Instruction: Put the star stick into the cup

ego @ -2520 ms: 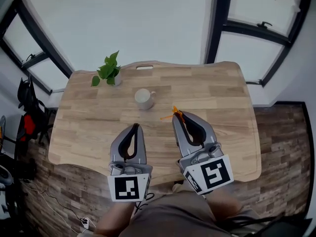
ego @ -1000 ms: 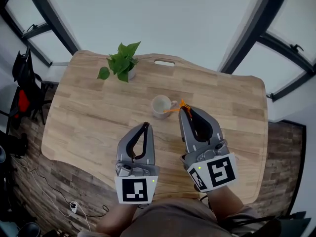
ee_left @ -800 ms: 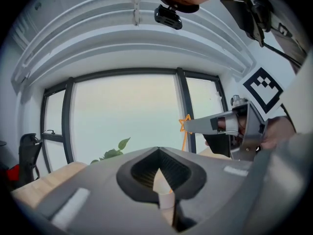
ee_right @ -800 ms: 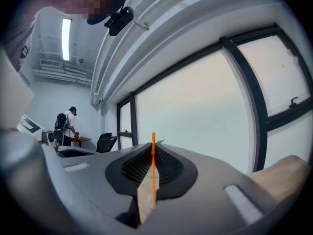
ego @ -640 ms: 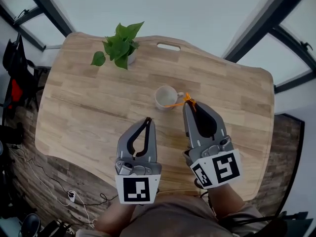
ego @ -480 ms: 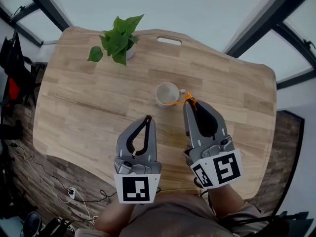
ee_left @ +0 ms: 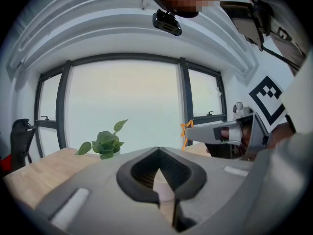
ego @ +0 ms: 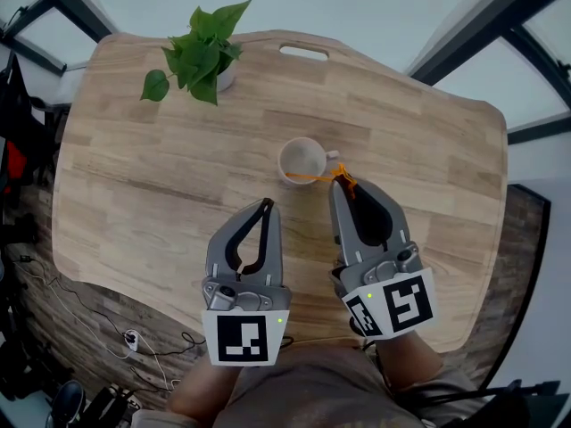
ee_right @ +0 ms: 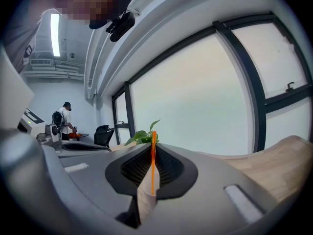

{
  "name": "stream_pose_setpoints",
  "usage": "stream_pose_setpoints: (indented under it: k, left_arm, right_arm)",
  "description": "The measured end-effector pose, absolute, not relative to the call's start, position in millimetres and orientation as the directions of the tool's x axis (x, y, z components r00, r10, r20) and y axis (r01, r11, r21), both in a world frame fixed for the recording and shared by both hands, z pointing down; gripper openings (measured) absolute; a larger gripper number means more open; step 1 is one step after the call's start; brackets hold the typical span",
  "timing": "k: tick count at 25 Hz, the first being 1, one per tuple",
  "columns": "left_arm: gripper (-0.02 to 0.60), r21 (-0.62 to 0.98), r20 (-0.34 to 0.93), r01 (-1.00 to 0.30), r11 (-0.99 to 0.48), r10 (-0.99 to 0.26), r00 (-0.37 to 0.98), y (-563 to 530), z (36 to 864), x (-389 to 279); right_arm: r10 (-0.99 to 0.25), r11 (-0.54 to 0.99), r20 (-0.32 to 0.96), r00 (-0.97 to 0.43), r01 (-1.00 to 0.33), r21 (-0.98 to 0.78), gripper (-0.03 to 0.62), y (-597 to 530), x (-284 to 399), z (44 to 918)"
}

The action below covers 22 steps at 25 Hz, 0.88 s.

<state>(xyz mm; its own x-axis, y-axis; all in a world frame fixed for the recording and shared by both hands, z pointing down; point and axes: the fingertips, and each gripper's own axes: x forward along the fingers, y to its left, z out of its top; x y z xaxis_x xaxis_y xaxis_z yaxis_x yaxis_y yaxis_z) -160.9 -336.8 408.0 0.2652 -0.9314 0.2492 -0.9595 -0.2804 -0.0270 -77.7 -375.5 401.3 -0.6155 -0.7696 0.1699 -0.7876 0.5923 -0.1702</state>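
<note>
Wooden tabletop lies under both claws. L claw is clenched on nothing, black-and-white square marker at its rear. R claw grips star stick, which runs left from its tip over near rim of cup. Its star is clear only in left gripper view; right gripper view has it edge-on. Plant sits far ahead-left.

Wooden table — cup, potted plant on it
</note>
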Motion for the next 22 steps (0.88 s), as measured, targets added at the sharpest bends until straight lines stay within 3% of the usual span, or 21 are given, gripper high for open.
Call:
stream_pose_setpoints:
  k: [12, 22]
  left_arm:
    - [0.000, -0.015, 0.272, -0.951, -0.308, -0.917, 0.292, -341.6, 418.0, -151.0]
    - [0.000, -0.026, 0.239, -0.950, -0.313, -0.924, 0.298, -335.2, 401.0, -139.7]
  right_arm:
    - [-0.769, 0.582, 0.206, -0.606, -0.796, -0.168, 0.137, -378.6, -68.8, 419.0]
    - [-0.792, 0.575, 0.163, -0.588, -0.809, -0.124, 0.144, -371.8, -54.0, 397.1]
